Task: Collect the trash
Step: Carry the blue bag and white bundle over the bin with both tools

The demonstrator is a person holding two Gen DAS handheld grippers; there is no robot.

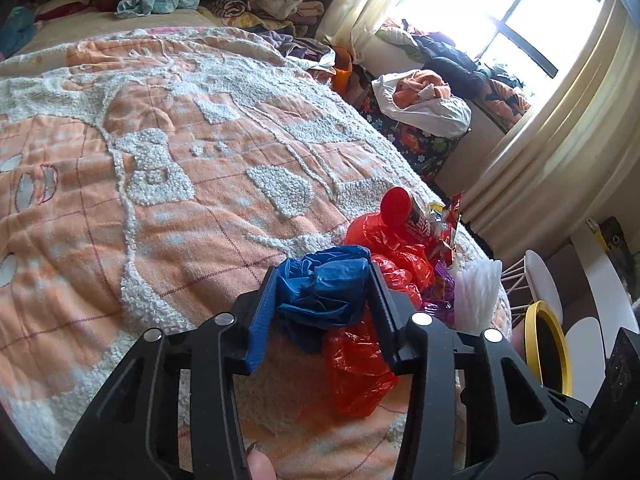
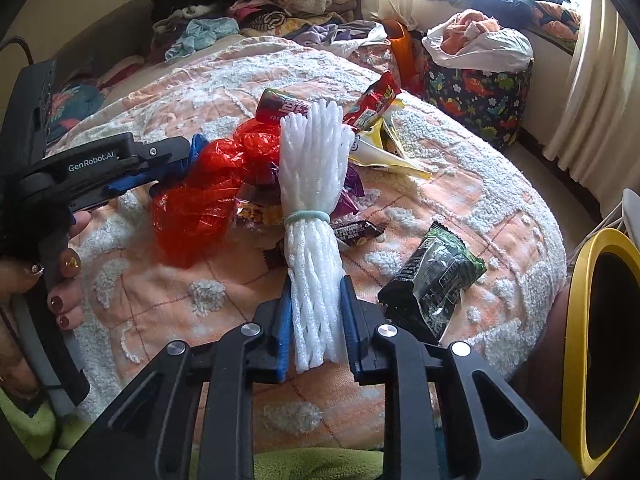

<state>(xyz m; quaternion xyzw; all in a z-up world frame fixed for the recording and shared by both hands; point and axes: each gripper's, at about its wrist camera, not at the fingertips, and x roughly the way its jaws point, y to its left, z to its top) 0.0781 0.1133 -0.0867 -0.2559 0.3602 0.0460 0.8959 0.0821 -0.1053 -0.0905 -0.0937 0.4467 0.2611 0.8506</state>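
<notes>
A pile of trash lies on the bed near its right edge. My left gripper is shut on a crumpled blue plastic bag, just above a red plastic bag. It also shows in the right wrist view, beside the red bag. My right gripper is shut on a white foam net bundle tied with a pale green band; the bundle also shows in the left wrist view. Snack wrappers lie around: a red can-like pack, a dark green packet, a yellow wrapper.
The peach and white blanket covers the bed. A yellow-rimmed bin stands on the floor at the bed's right, seen also in the left wrist view. A dinosaur-print basket with clothes stands by the window. Clothes are heaped at the bed's far end.
</notes>
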